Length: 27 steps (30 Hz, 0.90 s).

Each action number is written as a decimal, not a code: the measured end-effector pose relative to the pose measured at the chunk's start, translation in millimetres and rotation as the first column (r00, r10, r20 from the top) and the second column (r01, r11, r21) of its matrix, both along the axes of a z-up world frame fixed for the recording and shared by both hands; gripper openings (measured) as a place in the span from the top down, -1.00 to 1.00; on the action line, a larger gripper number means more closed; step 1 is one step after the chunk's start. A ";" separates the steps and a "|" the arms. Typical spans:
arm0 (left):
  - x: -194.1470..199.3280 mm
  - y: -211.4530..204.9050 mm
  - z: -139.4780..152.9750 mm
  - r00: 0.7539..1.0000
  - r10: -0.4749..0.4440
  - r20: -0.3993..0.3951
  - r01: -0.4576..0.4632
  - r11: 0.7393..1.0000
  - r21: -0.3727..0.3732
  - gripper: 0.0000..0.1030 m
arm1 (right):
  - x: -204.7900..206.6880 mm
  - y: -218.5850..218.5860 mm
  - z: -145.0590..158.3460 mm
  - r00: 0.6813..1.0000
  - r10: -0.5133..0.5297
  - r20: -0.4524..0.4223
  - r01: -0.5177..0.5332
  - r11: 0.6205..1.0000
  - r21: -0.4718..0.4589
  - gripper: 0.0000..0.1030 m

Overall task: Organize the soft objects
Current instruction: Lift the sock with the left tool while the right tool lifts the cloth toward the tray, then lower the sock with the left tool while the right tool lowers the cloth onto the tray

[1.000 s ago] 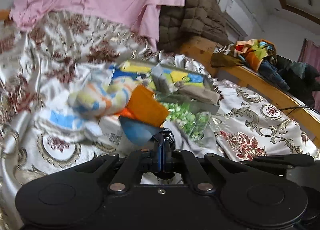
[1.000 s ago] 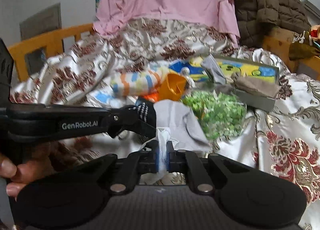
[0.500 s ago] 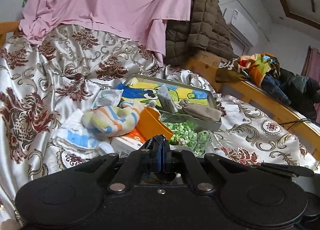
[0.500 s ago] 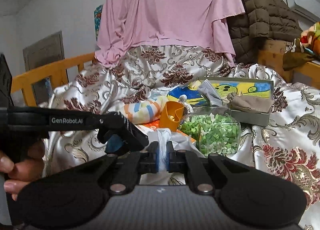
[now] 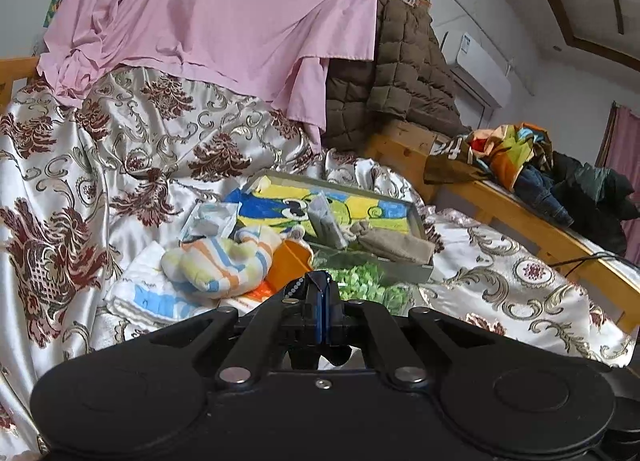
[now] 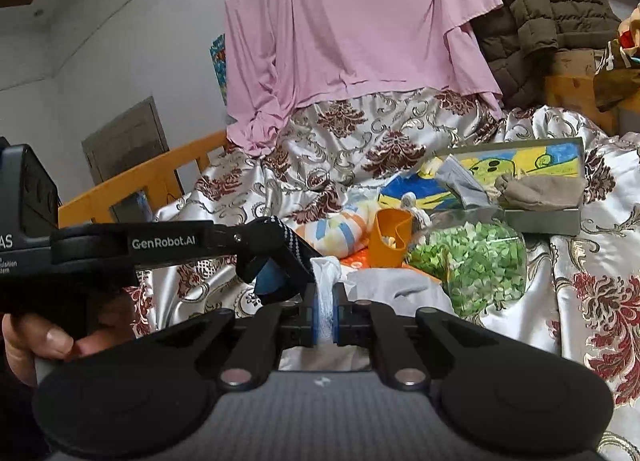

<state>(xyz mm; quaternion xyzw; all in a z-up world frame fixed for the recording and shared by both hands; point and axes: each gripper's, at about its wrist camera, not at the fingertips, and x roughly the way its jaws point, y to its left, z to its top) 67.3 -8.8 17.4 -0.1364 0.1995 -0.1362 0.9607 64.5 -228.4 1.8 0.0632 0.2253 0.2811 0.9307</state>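
Note:
My left gripper [image 5: 322,313] is shut on a dark sock with a white dotted band [image 5: 297,288], lifted over the patterned bedspread [image 5: 120,181]. In the right wrist view the left gripper [image 6: 276,261] comes in from the left, a hand [image 6: 44,341] on its handle, with the dark sock [image 6: 290,247] in its jaws. My right gripper [image 6: 326,313] is shut on a white cloth [image 6: 326,267], right beside the left gripper's tip; a grey cloth [image 6: 396,289] lies just beyond. A striped sock [image 5: 224,261] and a white-blue towel [image 5: 152,295] lie ahead on the bed.
A cartoon-lined tray [image 5: 418,275] holds a grey sock [image 5: 328,221] and a beige sock [image 5: 396,245]. In front stand an orange cup [image 5: 288,265] and a clear jar of green bits [image 6: 476,261]. A pink sheet [image 5: 208,21], brown jacket [image 5: 400,81], wooden rail [image 5: 520,205] and clothes pile [image 5: 520,153] surround the bed.
Both grippers have risen with their cloths and both views tilt up, showing more of the pink sheet. The dark sock has come up off the bed in the left gripper.

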 end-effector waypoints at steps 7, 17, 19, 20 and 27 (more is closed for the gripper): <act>1.4 3.5 9.2 1.000 0.007 0.012 -0.006 1.000 -0.025 1.00 | -5.0 -2.1 8.7 0.999 -0.025 0.047 0.025 1.000 0.007 0.86; 25.6 -10.7 48.8 0.995 -0.050 0.086 0.051 0.999 -0.002 1.00 | 20.1 -11.2 33.7 0.986 -0.069 0.152 0.072 0.997 -0.013 0.86; 37.4 -16.8 58.0 0.993 -0.061 0.100 0.061 0.998 0.006 1.00 | 32.2 -15.9 40.4 0.981 -0.086 0.173 0.087 0.996 -0.003 0.86; 43.8 -20.7 62.1 0.992 -0.065 0.107 0.063 0.998 0.020 1.00 | 39.7 -19.5 43.5 0.979 -0.097 0.182 0.097 0.995 0.008 0.86; 105.7 -48.6 75.6 0.991 -0.066 0.117 0.061 0.997 0.050 1.00 | 108.2 -38.0 51.4 0.964 -0.169 0.204 0.167 0.986 0.026 0.86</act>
